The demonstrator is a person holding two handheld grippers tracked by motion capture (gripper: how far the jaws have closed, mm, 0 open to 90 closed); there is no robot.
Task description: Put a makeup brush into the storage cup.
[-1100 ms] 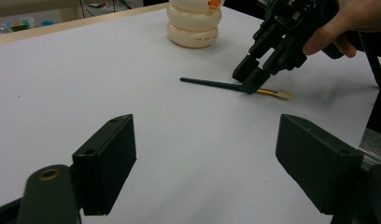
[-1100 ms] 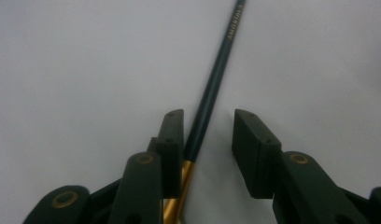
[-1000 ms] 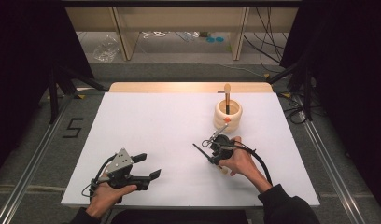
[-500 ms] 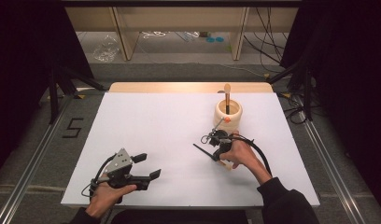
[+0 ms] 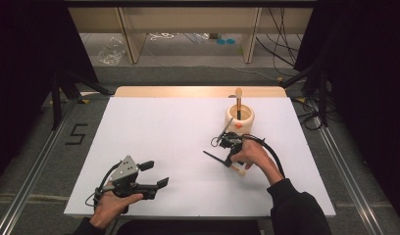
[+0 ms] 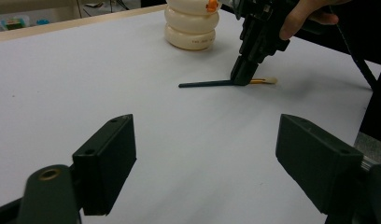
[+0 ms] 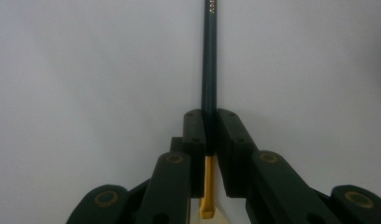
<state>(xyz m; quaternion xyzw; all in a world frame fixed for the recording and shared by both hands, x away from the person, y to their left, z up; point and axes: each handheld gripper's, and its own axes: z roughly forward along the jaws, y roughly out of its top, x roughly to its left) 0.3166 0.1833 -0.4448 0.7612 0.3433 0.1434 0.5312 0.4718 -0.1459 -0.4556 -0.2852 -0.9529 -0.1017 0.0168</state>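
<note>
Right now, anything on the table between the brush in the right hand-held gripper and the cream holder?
Nothing visible. The right hand-held gripper is shut on the brush; bare white table lies between it and the holder.

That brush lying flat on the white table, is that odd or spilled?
Nothing looks spilled. The brush lies flat because the right tool is clamped on it; another stands upright in the cream holder. The left tool rests open, apart.
</note>
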